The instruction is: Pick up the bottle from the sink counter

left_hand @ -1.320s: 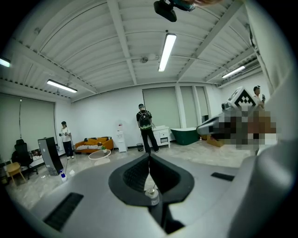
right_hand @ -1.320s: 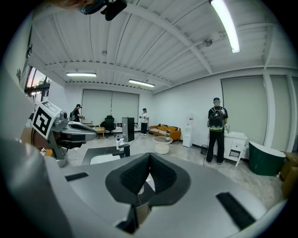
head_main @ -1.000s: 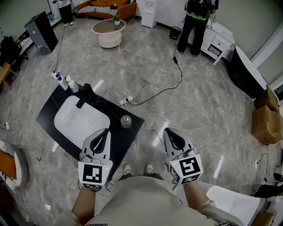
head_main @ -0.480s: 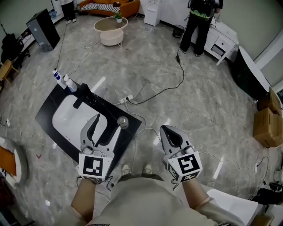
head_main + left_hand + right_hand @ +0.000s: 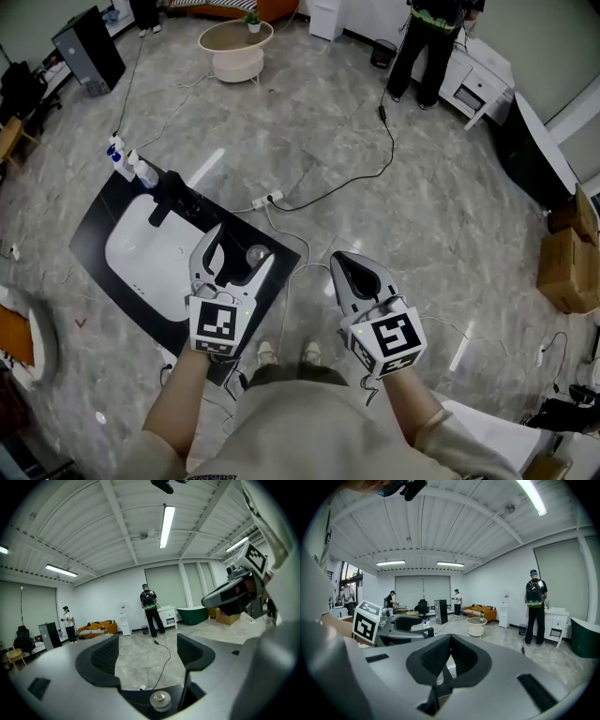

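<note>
A small clear bottle with a silver cap (image 5: 256, 253) stands at the near right corner of the black sink counter (image 5: 103, 234). My left gripper (image 5: 240, 251) hovers over that corner, and its jaws have just been opening; they now stand wide apart. In the left gripper view the cap (image 5: 161, 699) shows low between the left gripper's (image 5: 147, 654) two dark pads, untouched by either. My right gripper (image 5: 345, 266) hangs over the floor to the right of the counter, its pads (image 5: 436, 656) pressed together with nothing in them.
The counter holds a white basin (image 5: 150, 258), a black faucet (image 5: 174, 197) and two spray bottles (image 5: 127, 161) at its far corner. A power strip with cables (image 5: 265, 200) lies on the floor behind. Farther off are a round table (image 5: 234, 47), a standing person (image 5: 424, 42) and cardboard boxes (image 5: 567, 262).
The left gripper went from shut to wide open and moved forward and right, over the counter corner toward the bottle. The right gripper drifted slightly left, still shut.
</note>
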The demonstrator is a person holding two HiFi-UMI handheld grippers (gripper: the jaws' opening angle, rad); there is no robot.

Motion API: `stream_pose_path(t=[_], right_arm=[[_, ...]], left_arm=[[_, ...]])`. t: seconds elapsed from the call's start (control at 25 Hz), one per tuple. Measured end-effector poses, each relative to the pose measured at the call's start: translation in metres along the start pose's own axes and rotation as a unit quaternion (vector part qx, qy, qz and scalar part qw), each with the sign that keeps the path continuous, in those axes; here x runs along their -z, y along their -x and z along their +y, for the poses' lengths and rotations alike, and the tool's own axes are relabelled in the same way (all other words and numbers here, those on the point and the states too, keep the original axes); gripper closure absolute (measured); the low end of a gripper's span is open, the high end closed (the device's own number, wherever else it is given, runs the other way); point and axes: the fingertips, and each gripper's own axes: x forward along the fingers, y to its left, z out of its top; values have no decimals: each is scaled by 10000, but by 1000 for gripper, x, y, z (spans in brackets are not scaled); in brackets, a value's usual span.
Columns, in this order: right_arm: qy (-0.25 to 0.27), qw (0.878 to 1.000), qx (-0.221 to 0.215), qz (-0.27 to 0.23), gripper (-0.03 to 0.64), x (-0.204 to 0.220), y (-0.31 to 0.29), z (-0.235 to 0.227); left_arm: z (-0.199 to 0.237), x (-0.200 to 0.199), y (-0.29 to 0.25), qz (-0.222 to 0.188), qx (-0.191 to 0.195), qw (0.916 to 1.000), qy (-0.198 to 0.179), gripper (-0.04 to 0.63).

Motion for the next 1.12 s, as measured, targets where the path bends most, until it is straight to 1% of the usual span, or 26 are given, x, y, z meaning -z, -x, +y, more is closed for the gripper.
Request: stream_pose_path(t=[0.16,0.32,0.52,0.64,0.8,0.92,1.12], right_arm=[[145,9997,64,166,621,15,-21,-13],[320,9984,141,443,620,39,-47,-28],[250,9969,89,747,621,71,-68,-31],[205,9958,42,895,621,91,-81,-30],[284,9934,-44,1115,620,114,-94,-27],[252,9921,-105,1223,621,127,-101,-22],[217,9900,-142,1386,620,145,-114,-20]], left_arm=[[-3,36,-20,270,110,9993,249,230],[-4,74,-39,546,176,9979,312,230],[-13,120,-59,952,346,9932,567,230],[-17,146,-72,1170,418,9904,610,230],[-24,180,-89,1458,645,9844,748,230],[-26,208,-99,1667,674,9797,884,230],[-29,245,-114,1949,704,9697,1291,224]])
